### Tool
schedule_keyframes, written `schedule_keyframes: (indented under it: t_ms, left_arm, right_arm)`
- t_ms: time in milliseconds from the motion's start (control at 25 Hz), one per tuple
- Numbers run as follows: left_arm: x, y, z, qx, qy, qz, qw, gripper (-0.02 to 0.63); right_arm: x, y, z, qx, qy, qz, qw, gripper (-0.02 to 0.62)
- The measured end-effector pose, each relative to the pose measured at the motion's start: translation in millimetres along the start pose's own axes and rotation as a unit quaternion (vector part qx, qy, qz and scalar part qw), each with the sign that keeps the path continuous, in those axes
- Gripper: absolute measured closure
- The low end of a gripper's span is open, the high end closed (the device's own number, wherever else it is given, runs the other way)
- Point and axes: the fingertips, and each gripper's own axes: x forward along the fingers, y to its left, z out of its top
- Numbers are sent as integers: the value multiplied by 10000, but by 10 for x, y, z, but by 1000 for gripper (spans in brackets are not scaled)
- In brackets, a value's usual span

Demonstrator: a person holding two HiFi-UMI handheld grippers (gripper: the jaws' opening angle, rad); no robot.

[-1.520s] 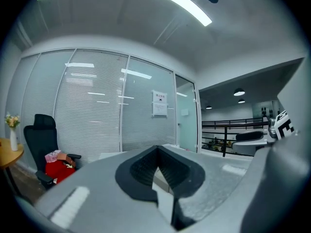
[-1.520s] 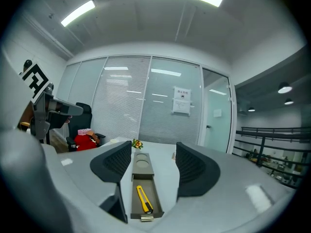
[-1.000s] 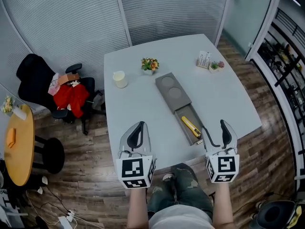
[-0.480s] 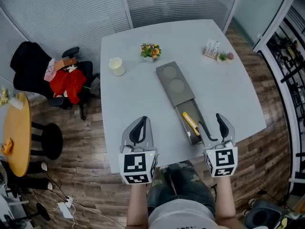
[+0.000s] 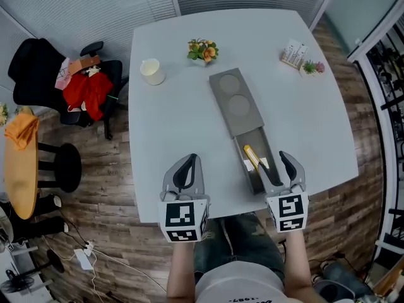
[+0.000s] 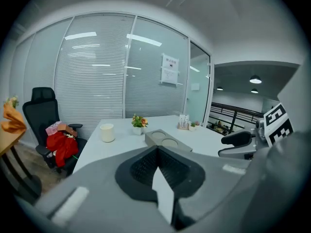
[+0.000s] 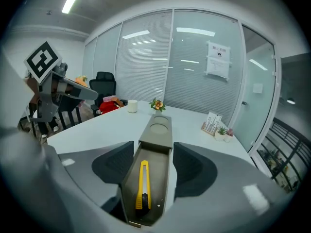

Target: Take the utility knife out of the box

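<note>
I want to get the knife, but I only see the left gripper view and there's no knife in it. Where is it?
Observer: The yellow knife lies in the open end of the box, the end nearest the person.
Operator: Is the other gripper holding it?
Observer: No. The right hand-held gripper is open. Its jaws have just been closing a little, with the box's open end lined up between them and nothing gripped.
Operator: Which way does the knife point?
Observer: Along the box, dark end toward the person.
</note>
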Motion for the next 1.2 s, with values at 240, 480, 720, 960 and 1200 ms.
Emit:
schedule_keyframes:
  t_ms: [240,480,720,960,1200]
  left_arm:
    - [141,-18,-238,-72,324,69,9994,606]
    - [252,-45,-467,-179,616,98,9979,606]
    - [317,-49,-609,-270,782,113,9965,606]
    - [368,-14,-708,-326,885,137,9954,606]
    - [380,32,-790,-268,983,167,9947,606]
  right_arm:
    - [260,92,-316,-44,627,370,9973,322]
    - [445,133,-640,-205,1327,483,9898,327]
    - [546,185,-924,-262,1966,572,9785,331]
    - [624,230,-1136,-217,2575,643,9639,339]
    - [686,290,-1267,-204,3084,751,9481,348]
